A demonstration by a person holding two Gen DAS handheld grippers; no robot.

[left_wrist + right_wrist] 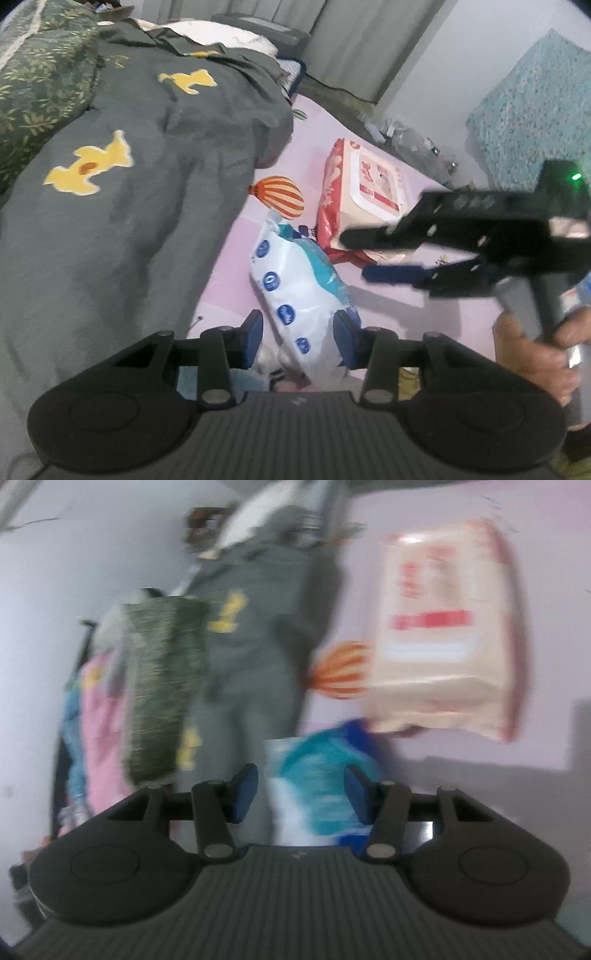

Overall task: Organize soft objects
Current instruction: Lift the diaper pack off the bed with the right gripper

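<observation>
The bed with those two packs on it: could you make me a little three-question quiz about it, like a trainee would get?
1. True or false: the red and cream pack lies on top of the grey blanket.
2. Which pack sits between the left claw fingers? A. the white and blue pack B. the red and cream pack
3. Fill in: the picture printed on the pink sheet beside the blanket is a striped hot-air ______.

Key
1. False: it lies on the pink sheet, apart from the blanket.
2. A; the fingers stand apart on either side of it, not pressing.
3. balloon
</observation>
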